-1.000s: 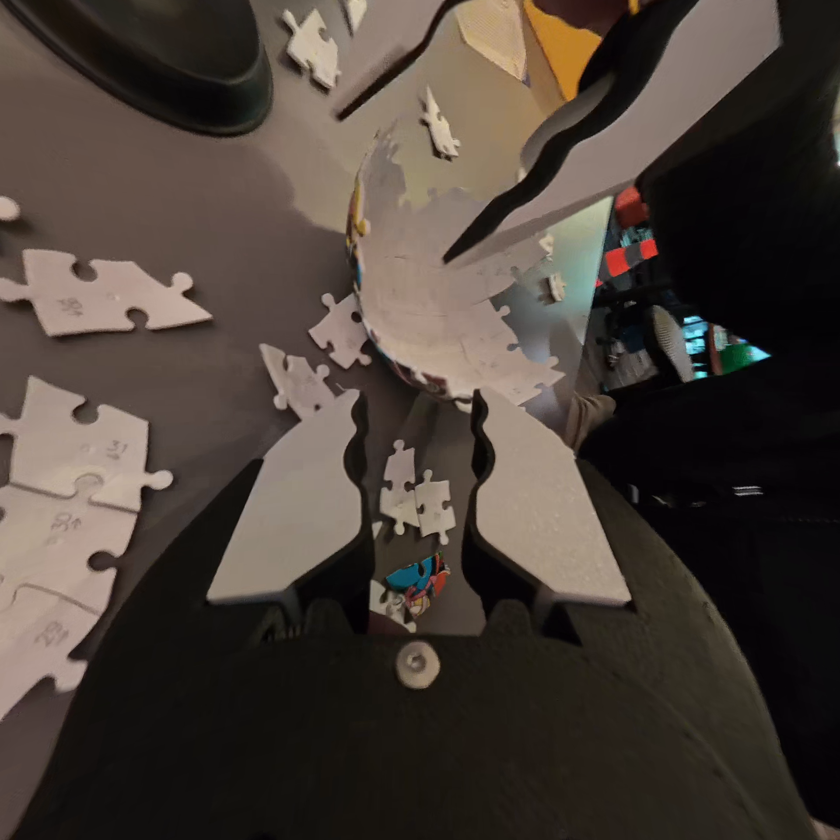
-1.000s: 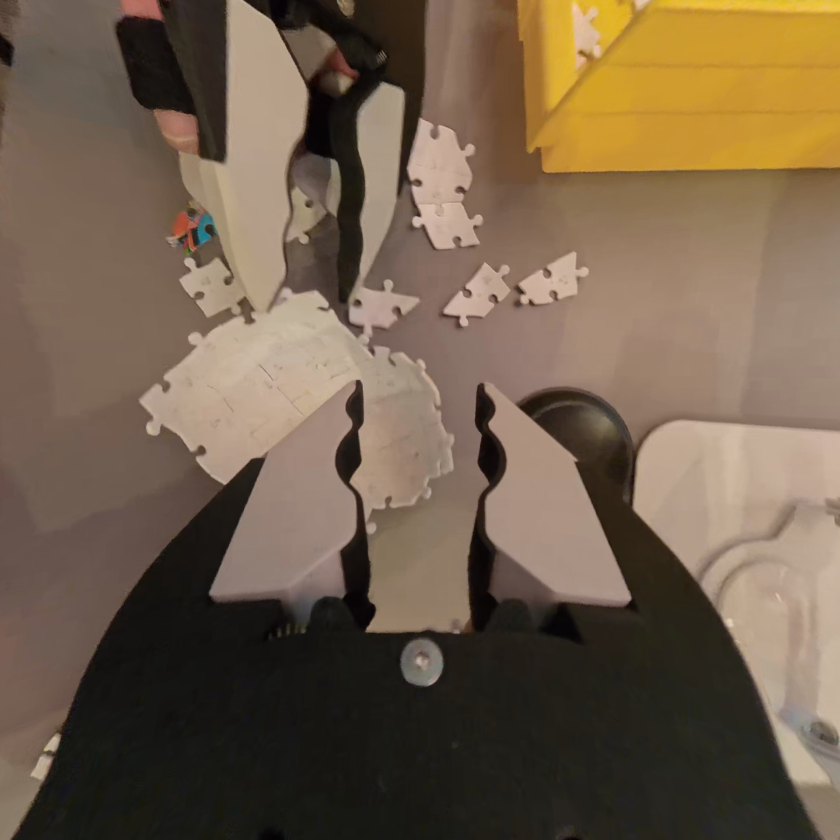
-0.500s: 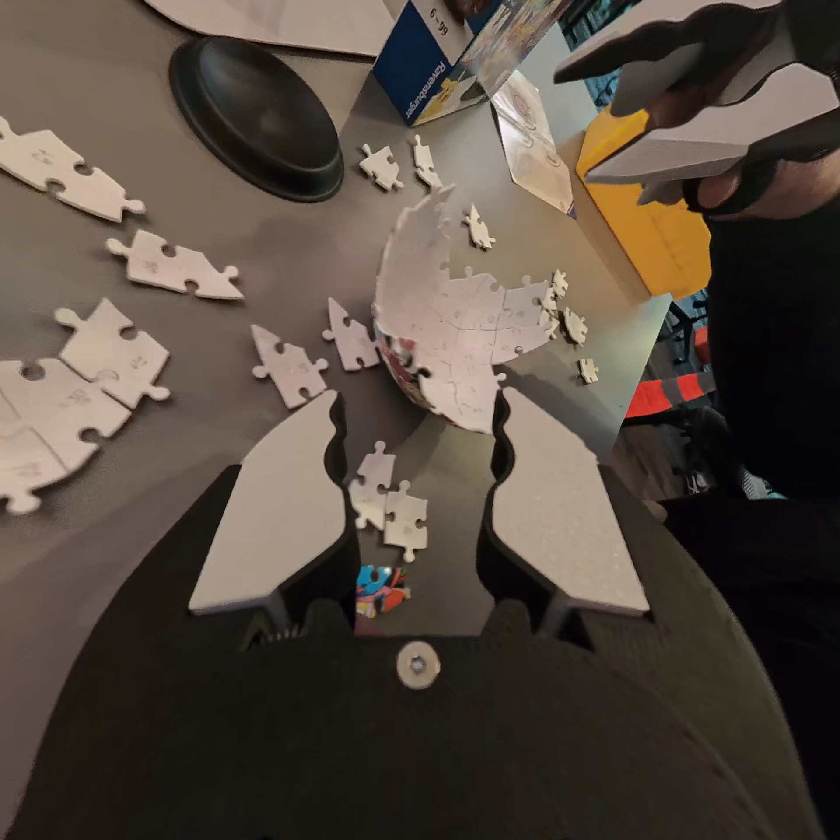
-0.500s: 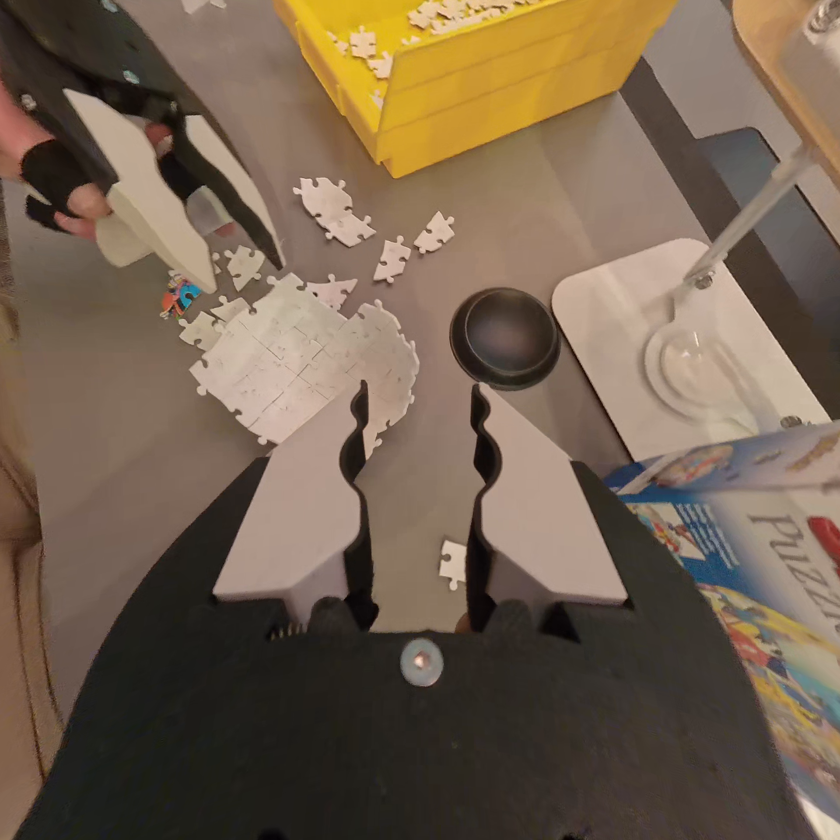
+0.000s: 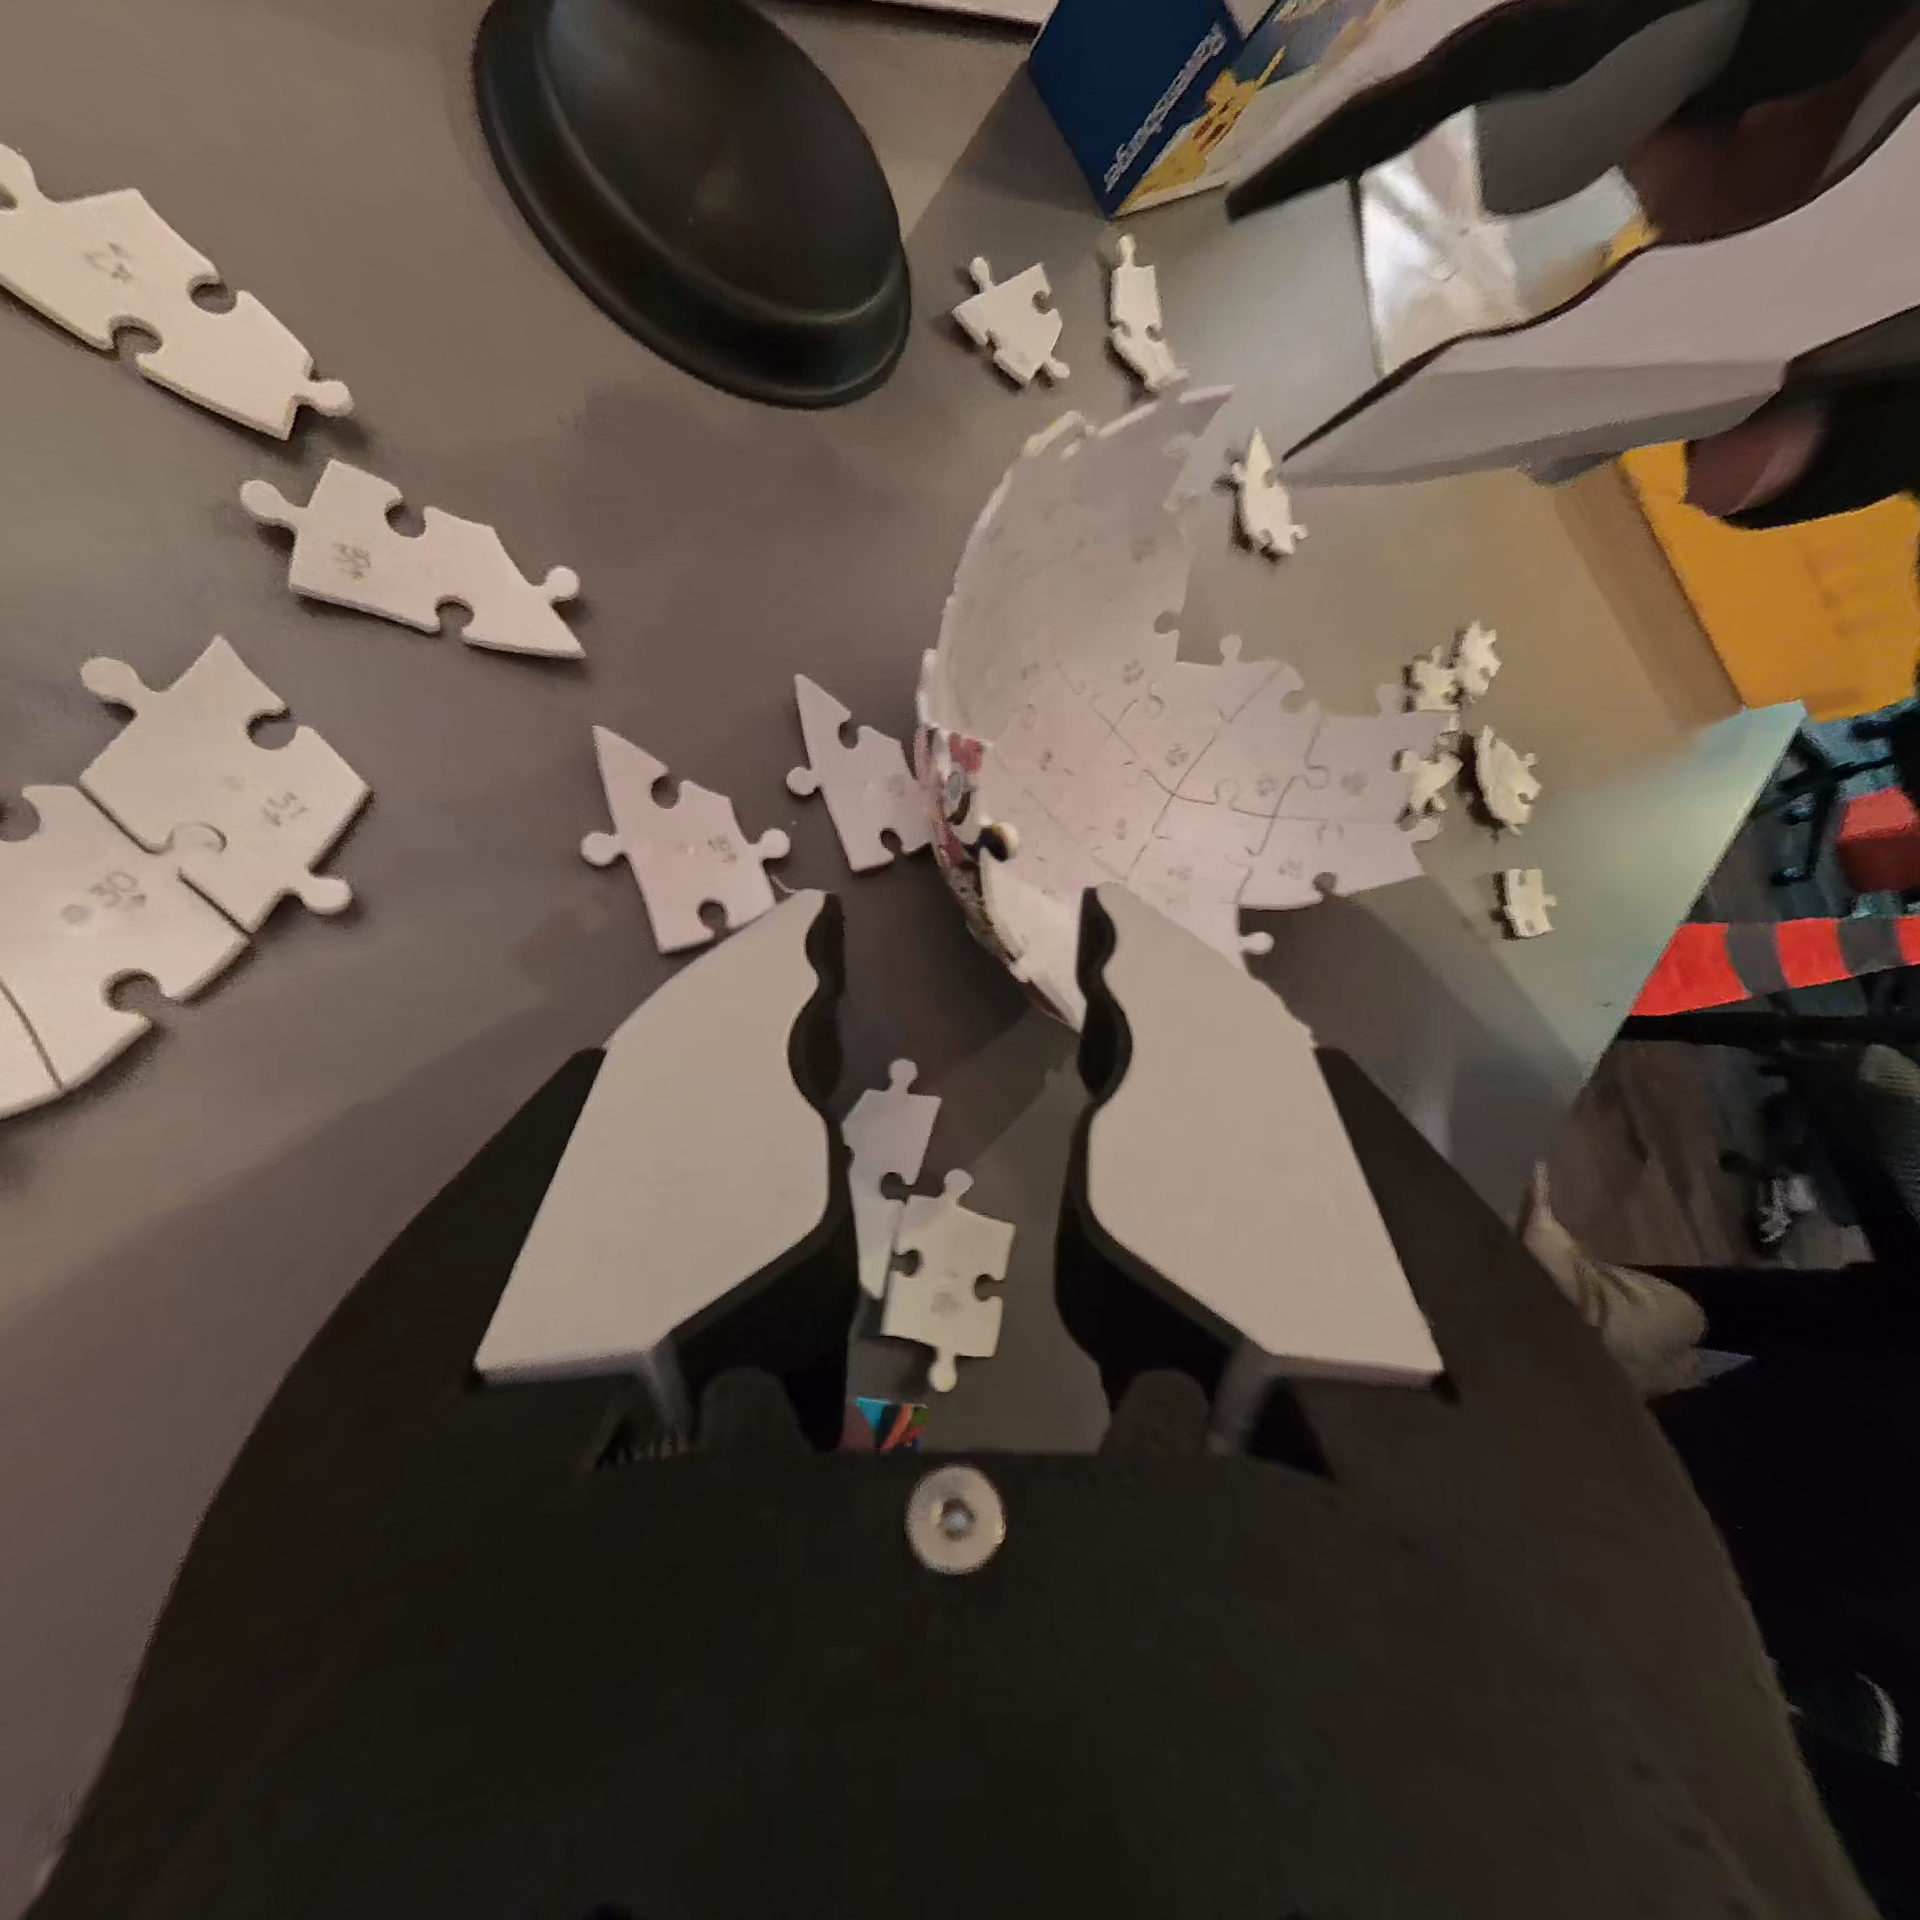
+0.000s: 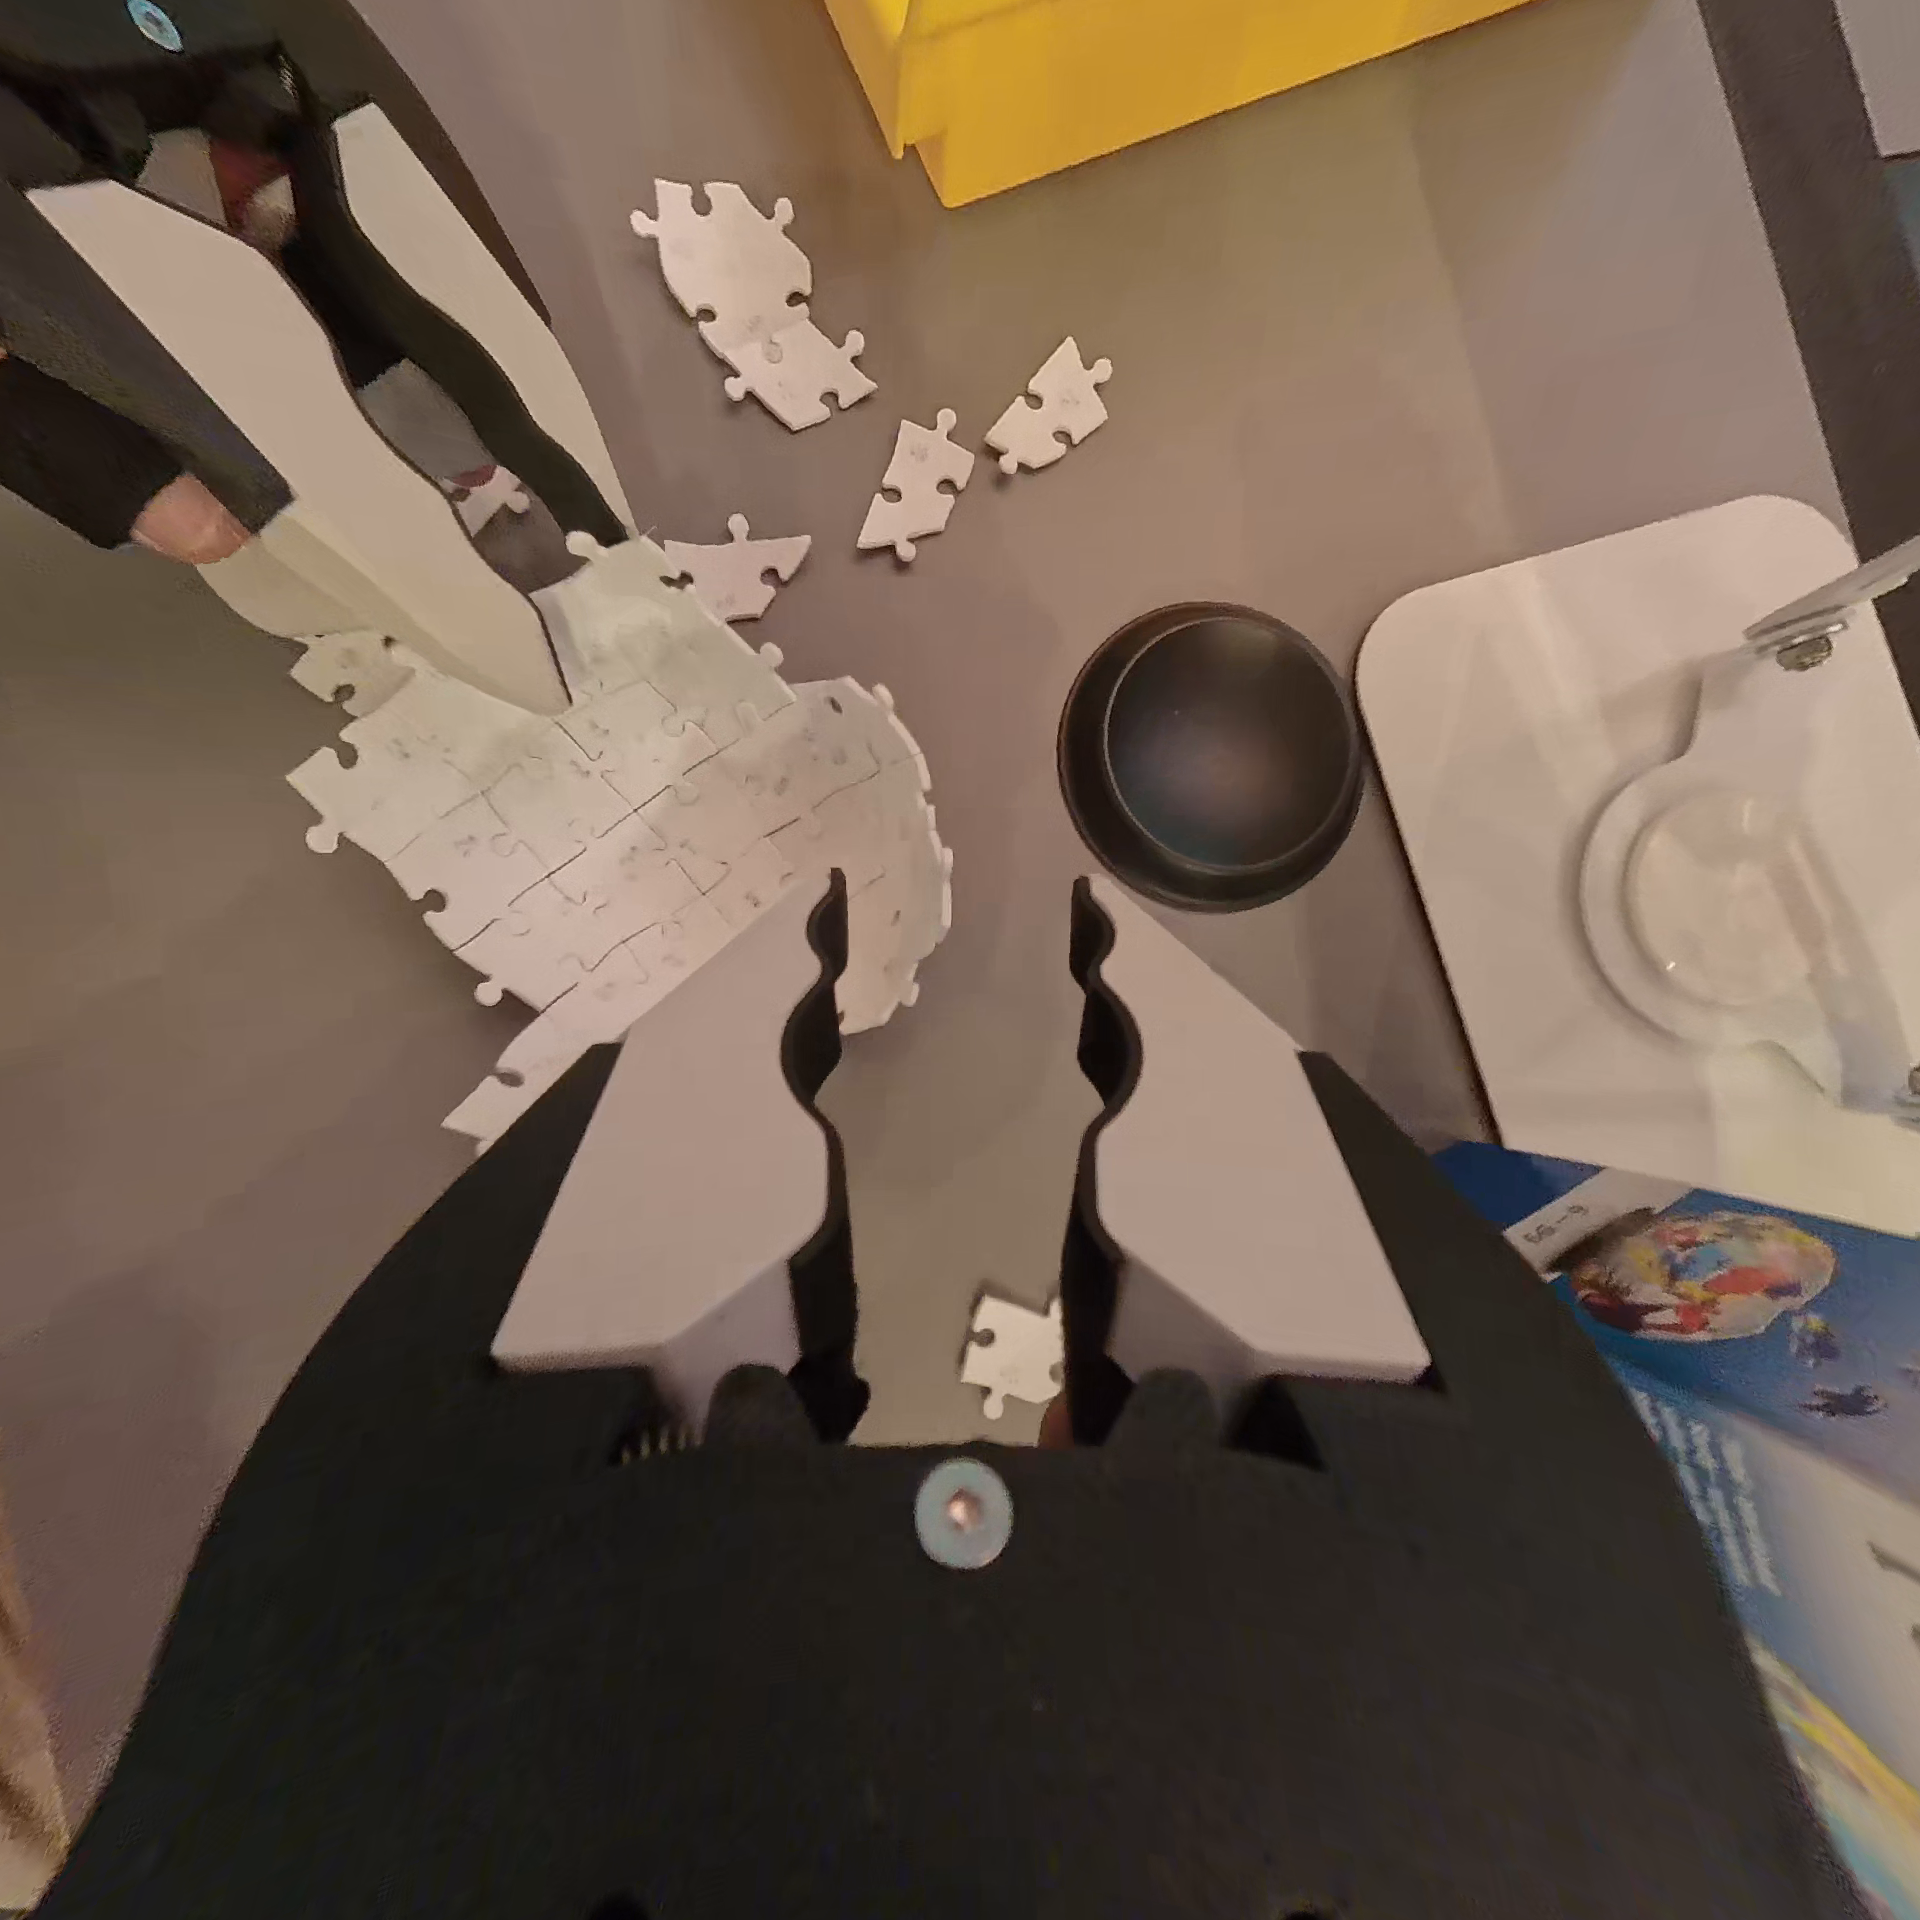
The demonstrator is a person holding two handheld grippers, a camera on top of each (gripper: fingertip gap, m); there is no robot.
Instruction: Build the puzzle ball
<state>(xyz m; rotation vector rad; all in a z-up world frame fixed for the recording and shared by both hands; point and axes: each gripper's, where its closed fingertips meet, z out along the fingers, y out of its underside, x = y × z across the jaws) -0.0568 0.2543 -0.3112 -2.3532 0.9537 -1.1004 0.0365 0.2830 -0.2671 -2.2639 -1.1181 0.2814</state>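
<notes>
The half-built puzzle ball (image 5: 1143, 769) is a curved white shell lying on the grey table with its blank inside facing up; it also shows in the right wrist view (image 6: 623, 831). My left gripper (image 5: 956, 914) is open, its tips at the shell's near rim. In the right wrist view the left gripper (image 6: 587, 613) stands over that rim. My right gripper (image 6: 958, 894) is open and empty, held above the table beside the shell's other edge. It shows at the upper right of the left wrist view (image 5: 1262, 338). Two joined pieces (image 5: 925, 1226) lie under my left fingers.
A black round stand (image 6: 1210, 753) sits right of the shell. A white board with a clear dome (image 6: 1662, 779), the puzzle box (image 6: 1766, 1403) and a yellow bin (image 6: 1091, 83) surround it. Loose white pieces (image 5: 416, 566) and a single piece (image 6: 1013, 1351) lie scattered about.
Both grippers have come down closer to the table. My left gripper has moved in to the shell's rim. Both have stayed open.
</notes>
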